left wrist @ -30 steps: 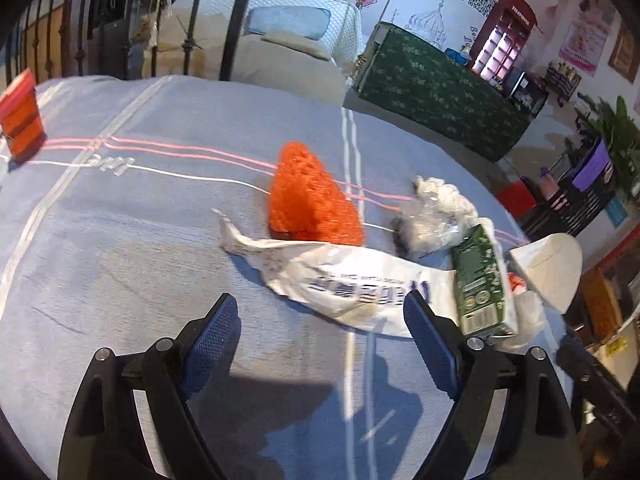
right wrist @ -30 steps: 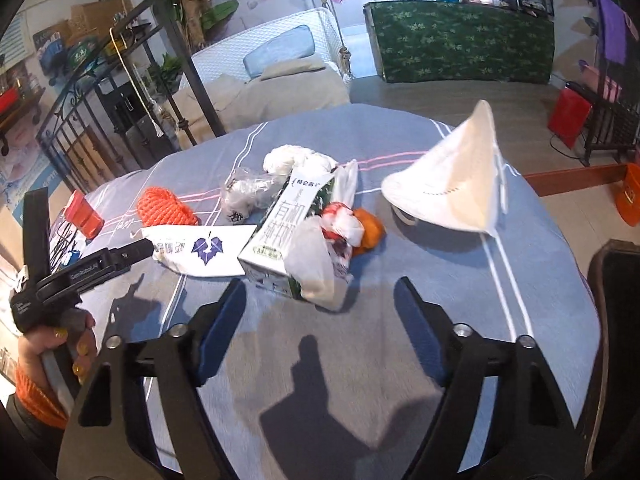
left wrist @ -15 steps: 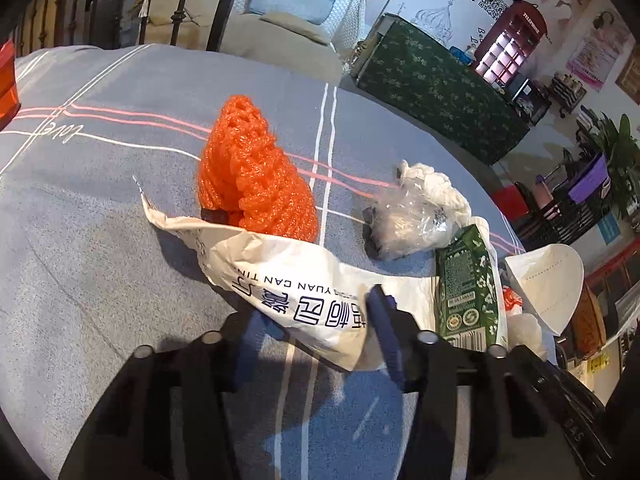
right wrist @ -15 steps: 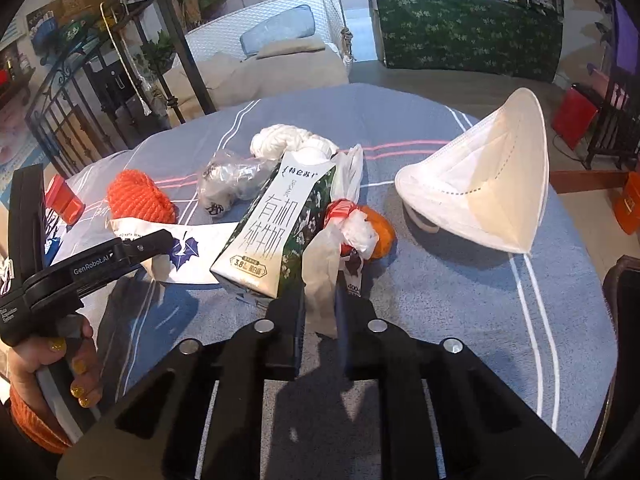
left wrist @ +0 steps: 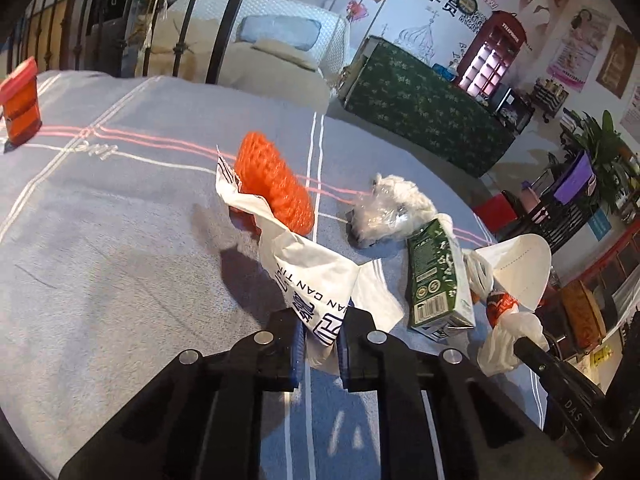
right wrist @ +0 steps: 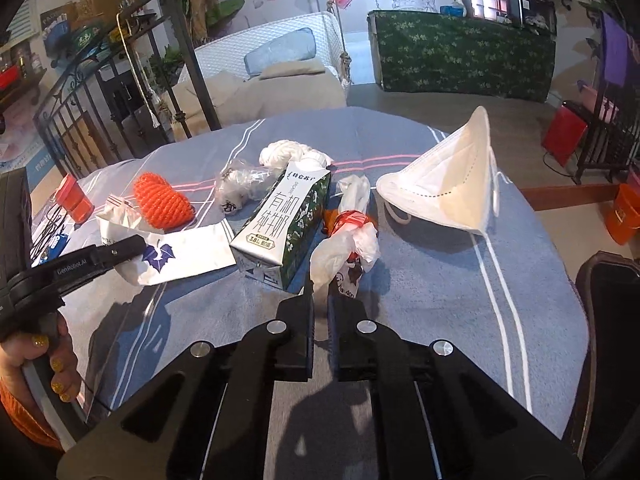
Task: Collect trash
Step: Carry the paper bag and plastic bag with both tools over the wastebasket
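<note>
My left gripper [left wrist: 320, 336] is shut on a white paper bag [left wrist: 304, 268] with blue print and lifts it off the table; it also shows in the right wrist view [right wrist: 176, 254]. My right gripper [right wrist: 320, 312] is shut on a knotted white plastic bag [right wrist: 344, 248] with red print, seen too in the left wrist view [left wrist: 502, 328]. Between them stands a green-and-white milk carton [right wrist: 286, 224]. An orange foam net [left wrist: 276, 188], a crumpled clear wrapper [left wrist: 380, 216] and a white face mask [right wrist: 444, 184] lie on the blue tablecloth [left wrist: 100, 220].
A small red container [left wrist: 20, 104] stands at the table's far left. White crumpled tissue [right wrist: 292, 152] lies behind the carton. A black chair back [right wrist: 608, 300] is at the right edge. A metal railing [right wrist: 100, 120] and a sofa stand beyond the table.
Both grippers went from wide open to shut. The left one closed on the paper bag and raised it; the right one closed on the knotted plastic bag and lifted it slightly.
</note>
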`<state>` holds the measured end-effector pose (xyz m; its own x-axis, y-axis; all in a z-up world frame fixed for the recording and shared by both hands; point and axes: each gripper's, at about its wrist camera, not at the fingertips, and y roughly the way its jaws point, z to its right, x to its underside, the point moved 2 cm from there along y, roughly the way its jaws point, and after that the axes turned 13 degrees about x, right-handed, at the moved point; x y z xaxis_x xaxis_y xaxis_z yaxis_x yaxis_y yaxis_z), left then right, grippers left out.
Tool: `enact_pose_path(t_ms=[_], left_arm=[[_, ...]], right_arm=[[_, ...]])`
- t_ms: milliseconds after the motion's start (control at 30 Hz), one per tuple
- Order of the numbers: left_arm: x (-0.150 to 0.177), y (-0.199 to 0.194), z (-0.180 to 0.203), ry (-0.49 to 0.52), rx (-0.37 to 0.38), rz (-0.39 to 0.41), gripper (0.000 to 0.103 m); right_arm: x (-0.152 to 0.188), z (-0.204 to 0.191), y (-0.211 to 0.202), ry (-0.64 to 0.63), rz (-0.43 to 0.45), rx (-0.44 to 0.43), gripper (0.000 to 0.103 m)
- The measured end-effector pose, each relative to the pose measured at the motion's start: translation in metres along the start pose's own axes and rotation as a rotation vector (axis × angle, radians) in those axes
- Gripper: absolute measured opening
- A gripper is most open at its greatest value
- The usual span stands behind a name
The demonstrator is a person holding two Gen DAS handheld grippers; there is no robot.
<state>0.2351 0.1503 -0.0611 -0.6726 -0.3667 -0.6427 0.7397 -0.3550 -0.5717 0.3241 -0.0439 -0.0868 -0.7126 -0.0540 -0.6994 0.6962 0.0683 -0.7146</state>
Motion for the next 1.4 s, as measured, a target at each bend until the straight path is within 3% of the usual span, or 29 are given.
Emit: enact_pose_path(t_ms=[267,700,1400], left_arm=[[-0.003,-0.022,0.027,0.022,0.029,0.063,0.013],[0.004,-0.028,0.095,0.151,0.130,0.104,0.013],[0.066,0.037,0.231,0.383,0.405,-0.068,0.013]], right_arm=[[0.011,0.011,-0.044,0.015,0.054,-0.016,0.006],[0.029,0.054,-0.095,0.076,0.134,0.046,0.006],[0.076,0.190,-0.140,0.291,0.144,0.326,0.006]])
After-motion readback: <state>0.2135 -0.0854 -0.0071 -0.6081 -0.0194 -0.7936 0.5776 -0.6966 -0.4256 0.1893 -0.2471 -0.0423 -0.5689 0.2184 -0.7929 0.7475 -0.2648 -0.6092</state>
